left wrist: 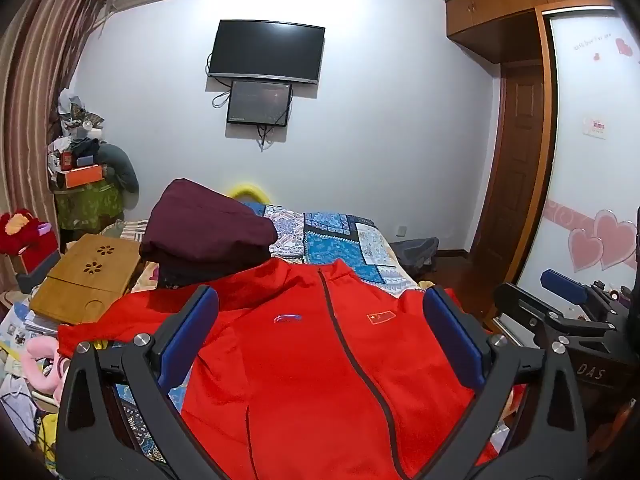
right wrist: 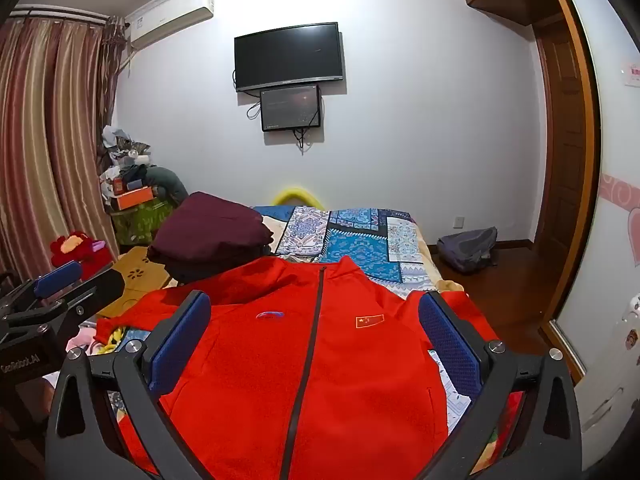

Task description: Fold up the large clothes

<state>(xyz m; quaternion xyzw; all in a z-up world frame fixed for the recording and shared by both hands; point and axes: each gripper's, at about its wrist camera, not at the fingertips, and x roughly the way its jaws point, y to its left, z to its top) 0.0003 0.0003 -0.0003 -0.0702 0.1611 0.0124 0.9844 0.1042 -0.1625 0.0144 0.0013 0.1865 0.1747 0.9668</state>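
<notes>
A red zip-up jacket (left wrist: pixel 320 360) (right wrist: pixel 304 360) lies spread front-up on the bed, collar toward the far wall, zipper closed. My left gripper (left wrist: pixel 320 328) hovers above its chest, jaws wide open with nothing between them. My right gripper (right wrist: pixel 316 332) hangs over the same jacket, also wide open and empty. In the left wrist view the right gripper (left wrist: pixel 568 304) shows at the right edge; in the right wrist view the left gripper (right wrist: pixel 60 284) shows at the left edge. The jacket's left sleeve (left wrist: pixel 92 332) runs out to the left.
A stack of folded dark maroon clothes (left wrist: pixel 208 232) (right wrist: pixel 212 236) sits just beyond the jacket's left shoulder. A blue patterned bedspread (left wrist: pixel 340 236) covers the bed. A wooden lap table (left wrist: pixel 84 276) and clutter lie left; a grey bag (right wrist: pixel 468 248) rests on the floor right.
</notes>
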